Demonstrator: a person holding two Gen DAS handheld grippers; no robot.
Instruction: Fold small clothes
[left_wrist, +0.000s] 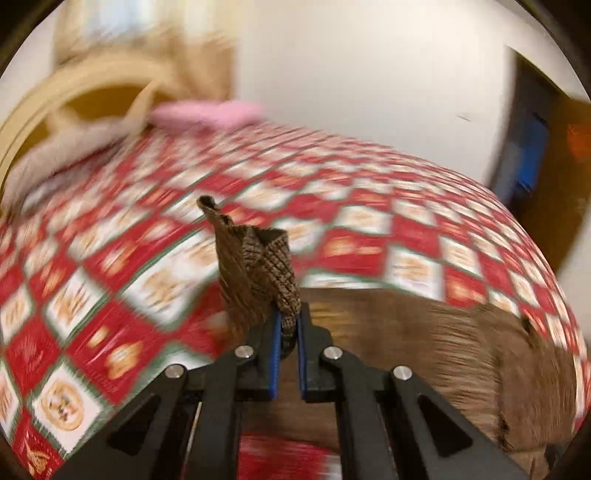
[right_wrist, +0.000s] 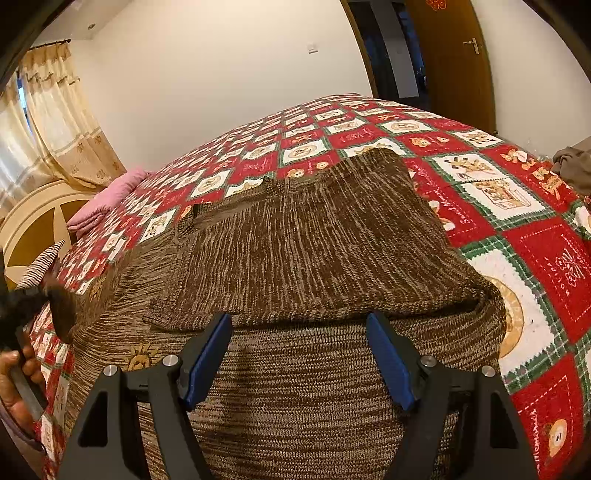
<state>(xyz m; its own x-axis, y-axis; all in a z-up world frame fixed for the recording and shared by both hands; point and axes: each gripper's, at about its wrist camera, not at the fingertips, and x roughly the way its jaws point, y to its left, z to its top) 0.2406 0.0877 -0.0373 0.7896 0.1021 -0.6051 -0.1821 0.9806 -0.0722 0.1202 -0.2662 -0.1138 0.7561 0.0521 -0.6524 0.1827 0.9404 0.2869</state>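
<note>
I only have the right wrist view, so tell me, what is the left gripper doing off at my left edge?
Observer: The left gripper is shut on a bunched corner of the brown sweater, lifted above the quilt.
Operator: Is the right gripper holding anything?
Observer: No. From the left wrist view it is not visible at all; your own view shows the right gripper open over the sweater.
Operator: How sharp is the left view?
Observer: Only the gripper and the pinched knit are sharp; the quilt and the pink pillow behind are streaked with blur.
</note>
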